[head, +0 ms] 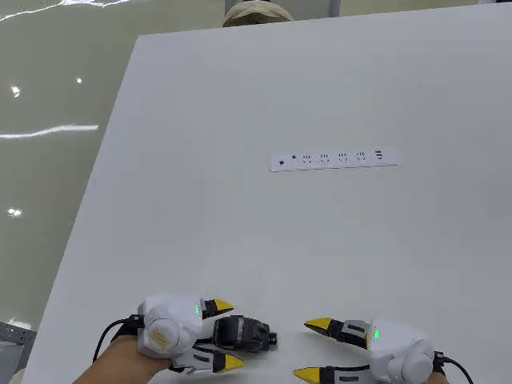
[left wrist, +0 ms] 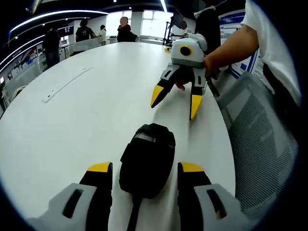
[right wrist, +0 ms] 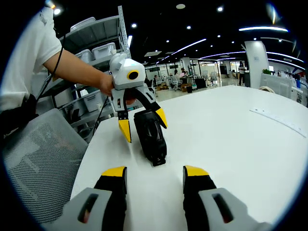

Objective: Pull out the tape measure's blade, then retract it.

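**Both tongs low at the near edge, facing each other over the tape measure**

From the head view we see the two tools held low over the near edge of the white bench (head: 320,240). The left tongs (head: 228,334) point to the right and the right tongs (head: 312,349) point to the left, so their yellow tips face each other. A hand wraps the back of the left tool, and a cable trails from each body.

The black tape measure (head: 244,333) lies on the bench between the two jaws of the left tongs. These stand apart, one on its far side and one on its near side. The right tongs are also spread, with bare bench between them, and their tips are just beside the case's right end.

The left gripper view adds what the head view cannot settle. A strip of white bench shows on each side of the case, so the jaws straddle it without clamping. It also shows the opposite tool gripped by a bare forearm, a mesh chair (left wrist: 260,139) at the bench edge, and people standing far off.

The right gripper view shows the left tool tilted steeply down over the case. Behind the arm stand shelves (right wrist: 96,48) with storage bins.

A white power strip (head: 334,158) lies farther out on the bench, well apart from the tools.
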Tool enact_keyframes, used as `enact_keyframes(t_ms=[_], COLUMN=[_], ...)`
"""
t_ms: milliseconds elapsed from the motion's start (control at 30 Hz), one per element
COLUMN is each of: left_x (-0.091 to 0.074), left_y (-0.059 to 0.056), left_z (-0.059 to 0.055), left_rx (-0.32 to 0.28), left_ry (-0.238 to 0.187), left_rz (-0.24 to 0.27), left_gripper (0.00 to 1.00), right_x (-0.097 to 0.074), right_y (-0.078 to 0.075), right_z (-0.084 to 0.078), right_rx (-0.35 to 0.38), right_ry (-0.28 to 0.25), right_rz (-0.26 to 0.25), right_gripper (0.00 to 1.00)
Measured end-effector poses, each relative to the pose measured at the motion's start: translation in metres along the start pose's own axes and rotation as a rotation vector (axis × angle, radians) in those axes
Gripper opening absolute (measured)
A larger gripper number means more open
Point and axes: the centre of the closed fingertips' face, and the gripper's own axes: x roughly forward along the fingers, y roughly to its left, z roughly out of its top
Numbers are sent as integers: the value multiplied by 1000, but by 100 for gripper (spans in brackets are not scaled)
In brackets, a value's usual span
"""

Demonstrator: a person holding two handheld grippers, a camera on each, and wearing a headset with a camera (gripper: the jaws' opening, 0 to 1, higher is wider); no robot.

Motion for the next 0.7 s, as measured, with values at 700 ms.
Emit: enact_keyframes(t_ms=[700], left_x=[2], left_y=[2], left_z=[-4], left_rx=[10], left_ry=[26], left_rz=[0], left_gripper=[35], right_x=[0], right_y=[-1], right_z=[-1], right_rx=[4], right_ry=[0], right_rz=[3], right_gripper=[45])
